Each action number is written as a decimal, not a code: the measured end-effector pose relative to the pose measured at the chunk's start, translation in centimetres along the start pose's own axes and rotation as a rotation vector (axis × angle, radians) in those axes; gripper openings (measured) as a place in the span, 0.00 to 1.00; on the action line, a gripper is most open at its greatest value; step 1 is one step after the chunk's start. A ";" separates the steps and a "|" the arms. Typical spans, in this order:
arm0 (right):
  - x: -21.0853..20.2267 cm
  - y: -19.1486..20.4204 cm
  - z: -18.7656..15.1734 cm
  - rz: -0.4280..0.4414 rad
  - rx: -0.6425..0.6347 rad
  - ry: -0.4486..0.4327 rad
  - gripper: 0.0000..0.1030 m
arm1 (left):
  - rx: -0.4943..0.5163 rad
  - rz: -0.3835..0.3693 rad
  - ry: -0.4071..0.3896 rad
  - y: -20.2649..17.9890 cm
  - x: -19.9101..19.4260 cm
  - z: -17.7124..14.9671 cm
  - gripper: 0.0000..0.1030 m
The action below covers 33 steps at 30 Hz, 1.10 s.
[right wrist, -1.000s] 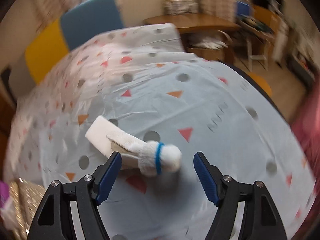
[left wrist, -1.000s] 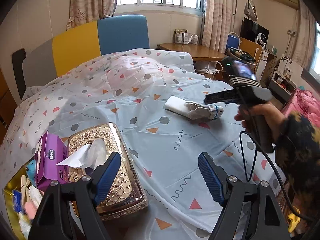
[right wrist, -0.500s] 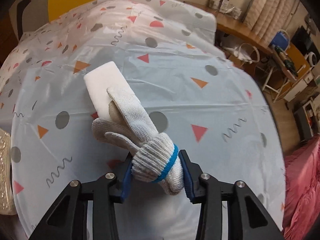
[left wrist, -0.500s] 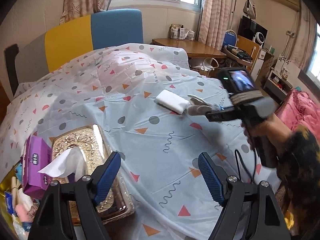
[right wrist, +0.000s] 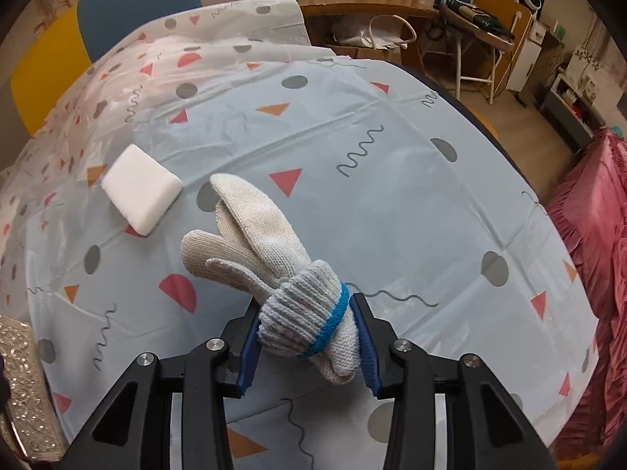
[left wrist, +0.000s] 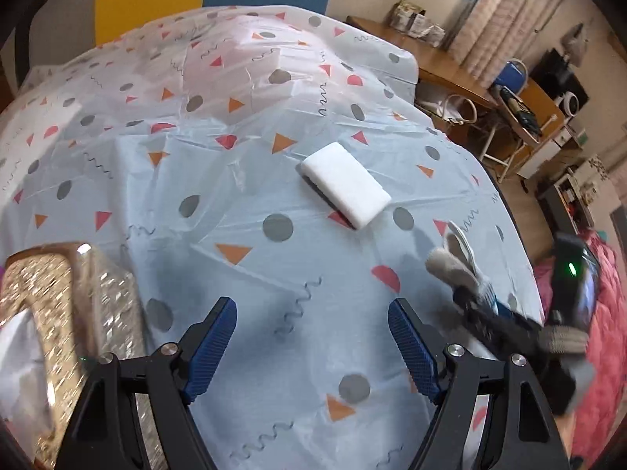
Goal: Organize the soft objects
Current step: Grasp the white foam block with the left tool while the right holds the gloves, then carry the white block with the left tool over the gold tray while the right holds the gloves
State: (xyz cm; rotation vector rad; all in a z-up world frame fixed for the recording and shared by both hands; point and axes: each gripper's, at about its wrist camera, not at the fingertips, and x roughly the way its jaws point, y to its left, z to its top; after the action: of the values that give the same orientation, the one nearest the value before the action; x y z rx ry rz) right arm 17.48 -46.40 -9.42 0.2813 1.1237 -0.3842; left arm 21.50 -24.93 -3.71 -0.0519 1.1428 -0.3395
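Observation:
A rolled pair of grey-white knit gloves (right wrist: pixel 274 258) with a blue cuff band is clamped at the cuff by my right gripper (right wrist: pixel 307 342), lifted just off the patterned tablecloth (right wrist: pixel 392 180). The same gloves (left wrist: pixel 456 268) show blurred at the right of the left wrist view. A white rectangular sponge (left wrist: pixel 347 184) lies flat on the cloth, also seen as the sponge (right wrist: pixel 141 188) to the left of the gloves. My left gripper (left wrist: pixel 313 348) hangs open above bare cloth, nearer than the sponge, with nothing between its blue pads.
A gold embossed tissue box (left wrist: pixel 58 313) with a white tissue sticking out stands at the near left, its edge (right wrist: pixel 23 384) also showing in the right wrist view. A pink bedspread (right wrist: pixel 588 235) lies beyond the table's right edge. Chairs and a wooden desk (right wrist: pixel 352 4) stand behind.
My right gripper closed on the gloves' cuff and lifted them off the sponge toward the right. My left gripper swung right and downward, leaving the tissue box at the left edge.

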 end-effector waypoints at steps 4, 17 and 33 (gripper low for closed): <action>0.7 0.0 -0.1 0.012 -0.003 0.038 0.41 | -0.039 0.014 0.052 -0.5 3.3 2.2 0.78; 1.2 1.5 -0.2 -0.026 -0.089 0.051 0.43 | -0.145 0.018 0.137 -2.5 11.2 8.6 0.84; 1.2 3.4 -0.9 -0.072 -0.170 0.039 0.43 | 0.040 0.137 0.103 -4.3 14.4 9.9 0.65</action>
State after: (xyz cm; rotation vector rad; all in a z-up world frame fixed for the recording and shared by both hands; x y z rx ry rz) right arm 18.69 -43.14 -10.83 0.0992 1.1997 -0.3455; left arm 34.71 -34.54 -11.33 0.0790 1.2341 -0.2454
